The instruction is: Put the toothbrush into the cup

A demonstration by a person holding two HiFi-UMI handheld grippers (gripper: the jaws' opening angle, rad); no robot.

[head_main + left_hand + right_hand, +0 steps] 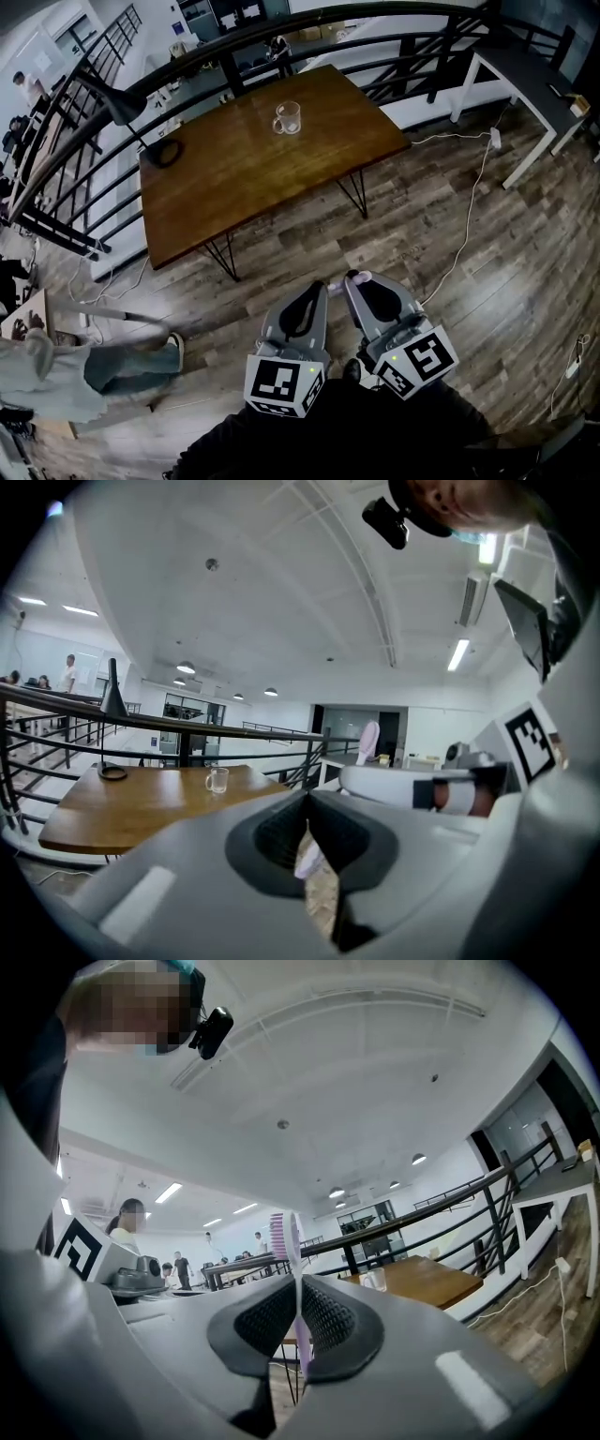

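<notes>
Right tongs [298, 1330] grip toothbrush [284, 1232]; floor [281, 246] separates them from table [234, 183], cup [287, 118].

Lower handle of the toothbrush [284, 1237] disappears between the pads of the right gripper [300, 1290]; glass cup [287, 117] too small to see inside; person [52, 373] cut off at the left edge.

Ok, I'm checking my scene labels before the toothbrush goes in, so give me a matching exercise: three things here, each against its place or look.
Things:
1. toothbrush
2. cup
3. lamp

Descriptions:
A. black, at the left corner of the wooden table
B. clamped upright in the right hand-held gripper
C. clear glass, standing on the table

Pairs: 1-B, 2-C, 3-A
</notes>
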